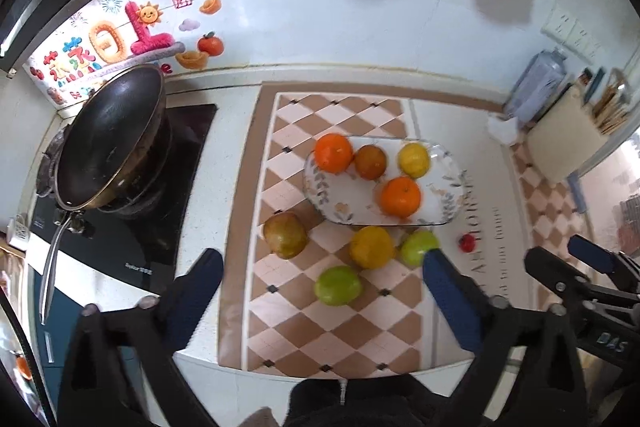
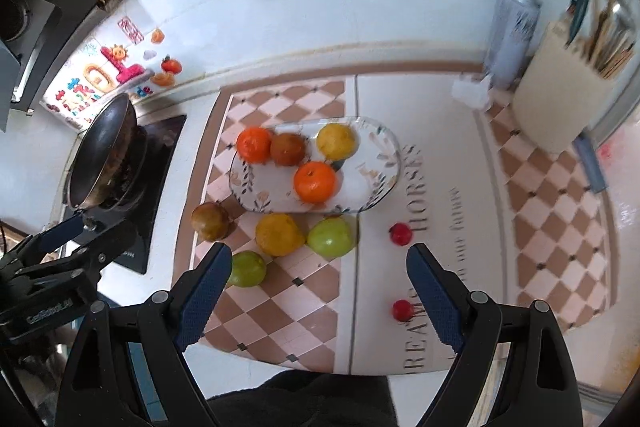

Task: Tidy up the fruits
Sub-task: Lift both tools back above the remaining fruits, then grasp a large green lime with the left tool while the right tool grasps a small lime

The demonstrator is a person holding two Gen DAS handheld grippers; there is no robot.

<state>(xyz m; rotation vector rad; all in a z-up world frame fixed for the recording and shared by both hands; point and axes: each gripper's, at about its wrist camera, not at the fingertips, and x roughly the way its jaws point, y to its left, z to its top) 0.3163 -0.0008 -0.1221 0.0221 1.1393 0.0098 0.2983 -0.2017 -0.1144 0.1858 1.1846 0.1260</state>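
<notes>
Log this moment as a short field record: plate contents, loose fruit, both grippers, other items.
plate: two oranges, one brown fruit, one yellow fruit
loose on mat: brownish pear, yellow fruit, two green fruits, two small red fruits
left gripper: jaws open, holding nothing, above the mat
right gripper: jaws open, holding nothing
other: wok on stove, left of the mat

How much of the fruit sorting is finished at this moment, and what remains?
Four fruits already lie on the oval plate. Nothing is in hand: the left claw and right claw are both open and empty. Four larger fruits and two small red fruits are not yet on the plate; one is the green fruit beside it.
</notes>
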